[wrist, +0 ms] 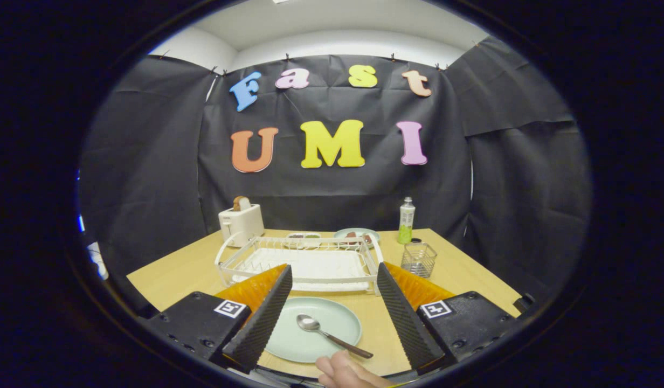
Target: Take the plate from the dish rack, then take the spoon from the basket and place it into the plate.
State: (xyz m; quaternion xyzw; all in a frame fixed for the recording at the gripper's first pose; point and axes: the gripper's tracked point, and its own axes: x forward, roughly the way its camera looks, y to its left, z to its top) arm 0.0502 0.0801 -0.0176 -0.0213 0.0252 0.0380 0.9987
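Note:
A pale green plate [332, 320] lies flat on the wooden table [181, 272], between my two fingers and in front of the white dish rack [302, 262]. A metal spoon [327, 333] rests in the plate, bowl toward the rack, handle pointing to the near right. My gripper [332, 312] hangs above the plate, open wide, with nothing held. The small wire basket [419, 260] stands to the right of the rack, beyond my right finger. A person's fingertips [343, 372] show at the near edge, just below the spoon's handle.
A white toaster [241, 222] with bread in it stands at the back left. Behind the rack sit a small dish [303, 236] and a green plate with food [357, 235]. A green bottle [406, 220] stands at the back right.

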